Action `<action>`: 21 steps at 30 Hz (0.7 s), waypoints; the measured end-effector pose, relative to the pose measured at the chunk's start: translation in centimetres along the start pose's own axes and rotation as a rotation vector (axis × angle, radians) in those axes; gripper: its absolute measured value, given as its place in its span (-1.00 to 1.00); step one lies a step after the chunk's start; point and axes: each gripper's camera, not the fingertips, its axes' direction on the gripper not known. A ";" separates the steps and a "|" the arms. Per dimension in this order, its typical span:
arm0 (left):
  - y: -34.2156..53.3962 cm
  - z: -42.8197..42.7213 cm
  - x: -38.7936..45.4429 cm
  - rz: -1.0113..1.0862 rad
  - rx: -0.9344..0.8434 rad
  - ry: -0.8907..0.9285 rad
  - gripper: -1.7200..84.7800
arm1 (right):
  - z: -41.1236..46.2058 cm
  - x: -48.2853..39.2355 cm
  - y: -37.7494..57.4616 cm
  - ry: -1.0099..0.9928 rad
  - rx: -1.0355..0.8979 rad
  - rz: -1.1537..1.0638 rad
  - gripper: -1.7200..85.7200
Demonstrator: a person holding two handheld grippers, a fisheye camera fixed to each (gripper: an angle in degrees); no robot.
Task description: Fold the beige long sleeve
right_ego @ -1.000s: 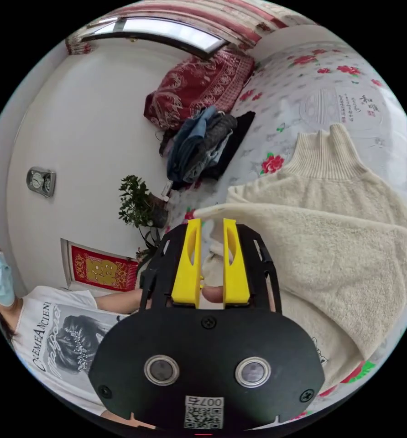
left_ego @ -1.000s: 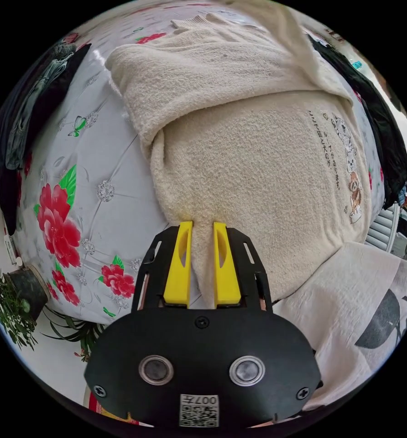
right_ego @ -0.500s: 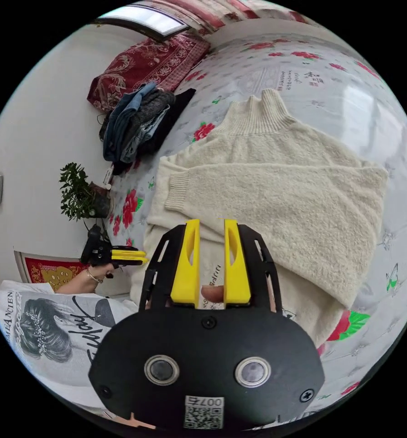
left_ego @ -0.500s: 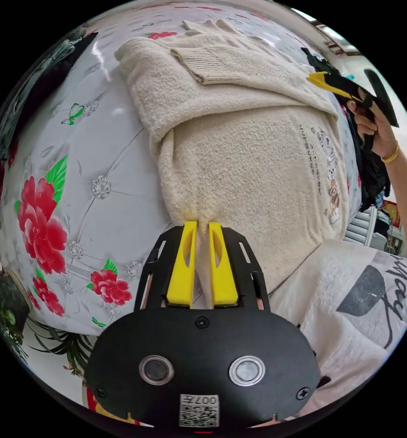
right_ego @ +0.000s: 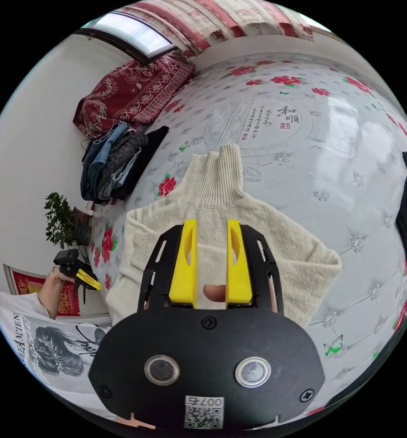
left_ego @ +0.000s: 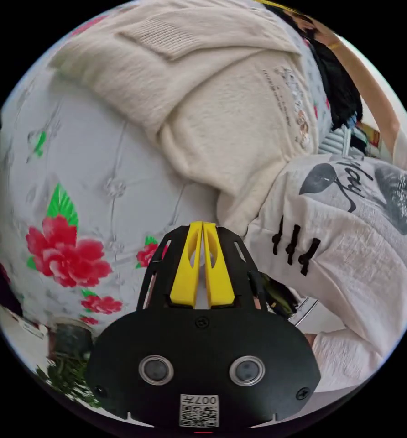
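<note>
We see the left gripper [left_ego: 202, 224] with its yellow jaws pressed together at the tips, pinching nothing, held above the floral bedspread [left_ego: 89, 191] just beside the hem of the beige turtleneck sweater [left_ego: 203, 105]. The right gripper [right_ego: 211, 222] hovers over the sweater with its jaws spread apart and empty. The sweater lies flat on the bedspread, one sleeve [right_ego: 276, 269] folded across its chest. Small print beside the sweater's cartoon motif [left_ego: 299, 118] is too blurred for us to read.
</note>
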 end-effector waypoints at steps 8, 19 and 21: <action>-2.8 -10.1 -1.2 -0.005 0.751 -0.015 -0.87 | 4.7 2.5 -7.0 0.022 0.000 0.004 -0.80; -23.7 -14.2 -3.8 -0.128 0.863 0.089 -0.75 | 10.7 3.4 -11.0 0.007 -0.071 0.021 -0.84; -24.6 -13.3 -3.2 -0.094 0.824 0.051 -0.92 | 10.6 3.3 -10.6 -0.011 -0.077 -0.015 -0.89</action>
